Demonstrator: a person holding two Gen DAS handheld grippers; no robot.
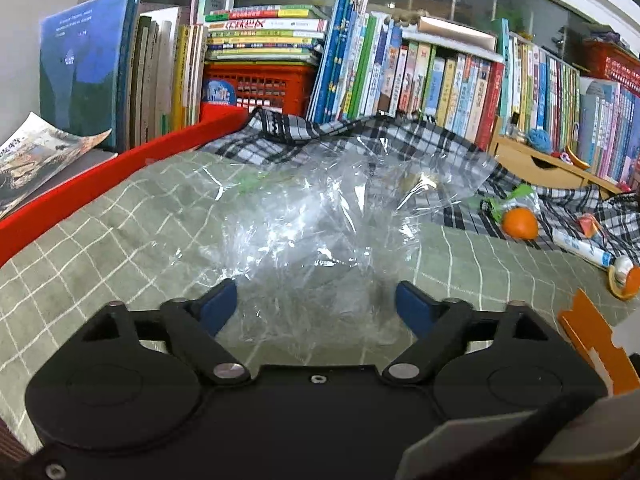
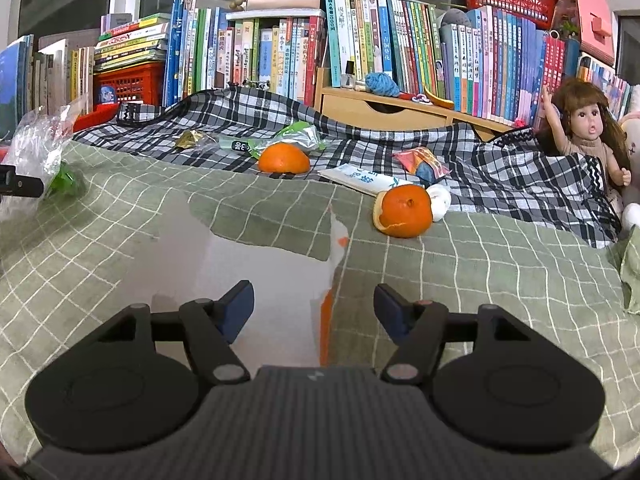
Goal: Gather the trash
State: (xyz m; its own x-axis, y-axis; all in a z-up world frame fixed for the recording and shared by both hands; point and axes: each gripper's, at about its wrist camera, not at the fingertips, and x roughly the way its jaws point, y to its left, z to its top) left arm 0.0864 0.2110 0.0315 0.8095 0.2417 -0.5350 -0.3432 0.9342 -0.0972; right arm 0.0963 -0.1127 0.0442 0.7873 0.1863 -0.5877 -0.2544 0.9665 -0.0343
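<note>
On a green checked bedspread (image 1: 100,240) before bookshelves, left gripper (image 1: 316,304) jaws gape, empty, around a light, slippery, crumpled clear plastic bag (image 1: 304,232); pinch a fold.

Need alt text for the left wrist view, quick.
The open left gripper straddles a crumpled clear plastic bag lying on a green checked cloth, its pads not visibly pressing it. Behind are a plaid cloth, a tangerine and crowded bookshelves.

We read a lived-in home room, packed rows of children's books (image 2: 360,40) across the top of frame, doll (image 2: 588,136) at right edge, green grid bedspread (image 2: 480,272) below, plaid cloth (image 2: 520,176) mid-frame, red basket (image 1: 260,84) upper left.
</note>
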